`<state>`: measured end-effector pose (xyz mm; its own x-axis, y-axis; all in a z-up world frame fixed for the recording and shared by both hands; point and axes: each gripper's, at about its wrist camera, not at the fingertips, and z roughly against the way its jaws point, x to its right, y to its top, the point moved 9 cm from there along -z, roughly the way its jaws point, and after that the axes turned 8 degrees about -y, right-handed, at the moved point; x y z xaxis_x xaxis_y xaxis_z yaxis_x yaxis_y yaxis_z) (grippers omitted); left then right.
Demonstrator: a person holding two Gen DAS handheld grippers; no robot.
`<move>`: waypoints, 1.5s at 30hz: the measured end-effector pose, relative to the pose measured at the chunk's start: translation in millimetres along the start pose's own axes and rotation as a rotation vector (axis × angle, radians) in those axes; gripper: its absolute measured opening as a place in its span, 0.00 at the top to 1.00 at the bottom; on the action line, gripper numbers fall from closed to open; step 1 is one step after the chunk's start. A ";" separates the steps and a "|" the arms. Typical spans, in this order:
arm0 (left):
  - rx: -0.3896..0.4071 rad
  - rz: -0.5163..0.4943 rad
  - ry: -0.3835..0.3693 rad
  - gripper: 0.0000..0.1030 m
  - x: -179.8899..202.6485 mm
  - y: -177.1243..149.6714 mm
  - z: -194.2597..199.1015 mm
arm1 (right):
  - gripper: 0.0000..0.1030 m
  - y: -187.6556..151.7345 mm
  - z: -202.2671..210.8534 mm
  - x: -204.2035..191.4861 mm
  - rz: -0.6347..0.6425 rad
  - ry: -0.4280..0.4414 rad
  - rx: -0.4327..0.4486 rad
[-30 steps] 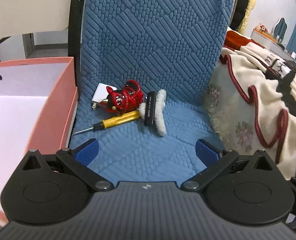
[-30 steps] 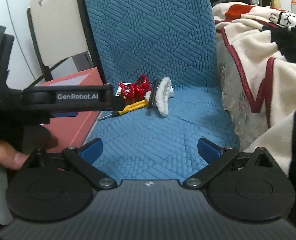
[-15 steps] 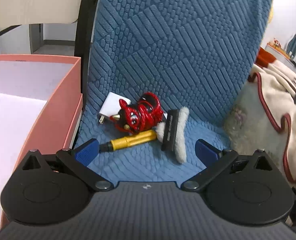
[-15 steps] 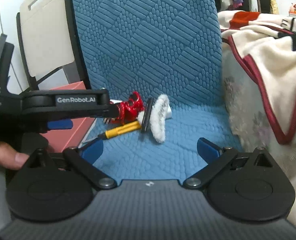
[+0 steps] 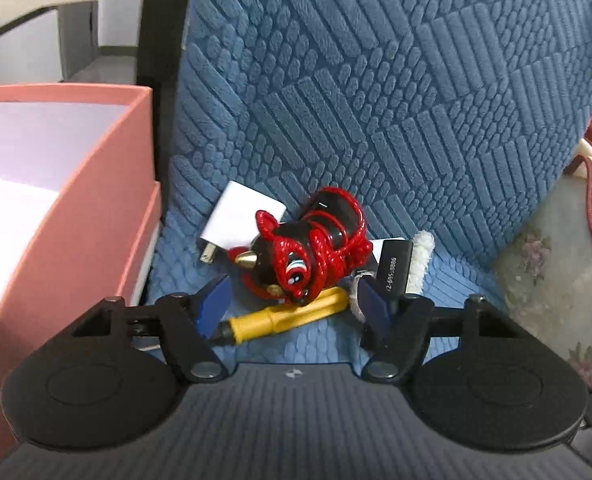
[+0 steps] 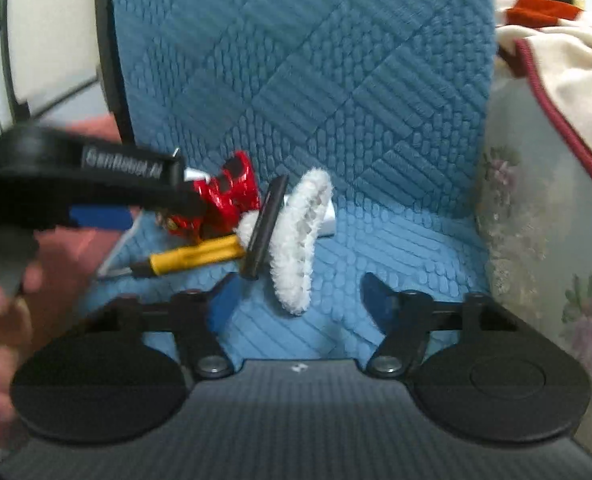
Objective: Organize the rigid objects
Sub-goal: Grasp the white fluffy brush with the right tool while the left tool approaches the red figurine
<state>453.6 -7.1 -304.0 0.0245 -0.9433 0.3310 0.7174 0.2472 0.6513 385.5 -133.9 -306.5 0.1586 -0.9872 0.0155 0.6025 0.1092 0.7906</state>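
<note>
Four things lie heaped on the seat (image 5: 396, 160); spread left gripper (image 5: 296, 304) straddles the red figure (image 5: 308, 248). Closing could snag the screwdriver (image 5: 288, 318) beneath. Right gripper (image 6: 296, 296), also spread, hovers near the brush (image 6: 296, 240); box (image 5: 108, 184) waits left.

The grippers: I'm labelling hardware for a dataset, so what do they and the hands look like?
Both the left gripper and right gripper have black bodies with ribbed tops, two round discs, black linkage arms with silver pivots, and blue fingers. Seen from the right wrist, the left gripper bears blurred white "GenRobot.AI" lettering. The left hand is bare-skinned.
</note>
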 end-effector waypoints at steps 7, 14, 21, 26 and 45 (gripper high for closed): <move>-0.051 0.024 0.014 0.28 -9.0 1.9 -26.8 | 0.62 0.7 -25.1 -3.2 0.037 -0.011 -0.051; -0.063 0.017 0.011 0.27 -12.0 2.1 -44.9 | 0.69 -0.6 -40.8 -8.4 0.063 -0.005 -0.074; -0.015 -0.029 0.035 0.34 -3.0 4.6 -46.3 | 0.82 -1.6 -40.7 -9.4 0.068 0.002 -0.069; 0.017 -0.076 0.035 0.41 4.0 5.4 -31.3 | 0.84 2.1 -25.7 -1.9 0.035 -0.022 -0.054; 0.028 -0.045 -0.045 0.93 -1.1 -9.9 23.6 | 0.86 -29.7 37.2 27.5 -0.074 -0.073 -0.117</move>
<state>430.0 -3.2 -294.7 -0.0387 -0.9429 0.3308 0.6974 0.2116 0.6847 342.9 -168.6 -306.8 0.0559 -0.9984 0.0080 0.6978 0.0448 0.7149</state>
